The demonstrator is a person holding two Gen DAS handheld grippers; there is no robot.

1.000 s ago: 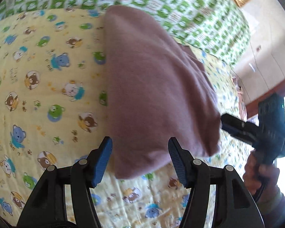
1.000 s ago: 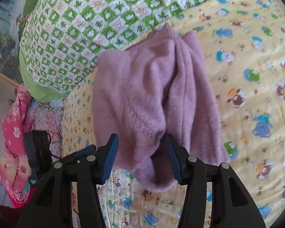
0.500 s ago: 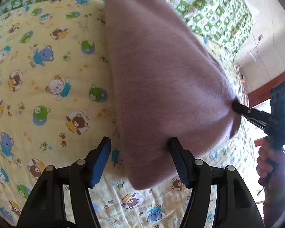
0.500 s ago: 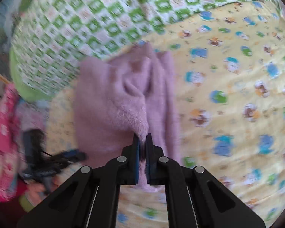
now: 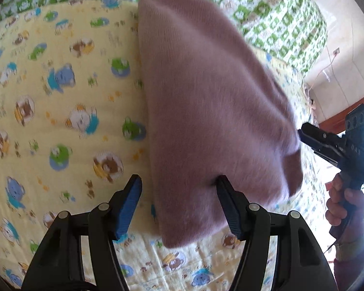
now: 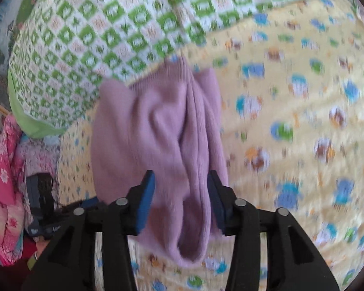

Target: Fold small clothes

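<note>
A small mauve knit garment (image 5: 206, 111) lies folded on a yellow bear-print sheet (image 5: 48, 111). My left gripper (image 5: 178, 191) is open, its jaws straddling the garment's near left corner, the right finger (image 5: 227, 203) touching the fabric. In the right wrist view the same garment (image 6: 157, 131) shows bunched, ribbed folds. My right gripper (image 6: 182, 191) is open with the garment's near end between its jaws, nothing pinched. The right gripper also shows in the left wrist view (image 5: 305, 133), just off the garment's right edge.
A green-and-white checked quilt (image 6: 109, 29) lies behind the garment. A pink floral cloth pile (image 6: 2, 169) sits at the bed's left edge. The left gripper's body (image 6: 41, 194) shows low at the left. A wall and wooden frame (image 5: 339, 111) are to the right.
My right gripper, shut on the garment's fold half a second ago, has opened and let it go. The garment has settled flatter. My left gripper stays open.
</note>
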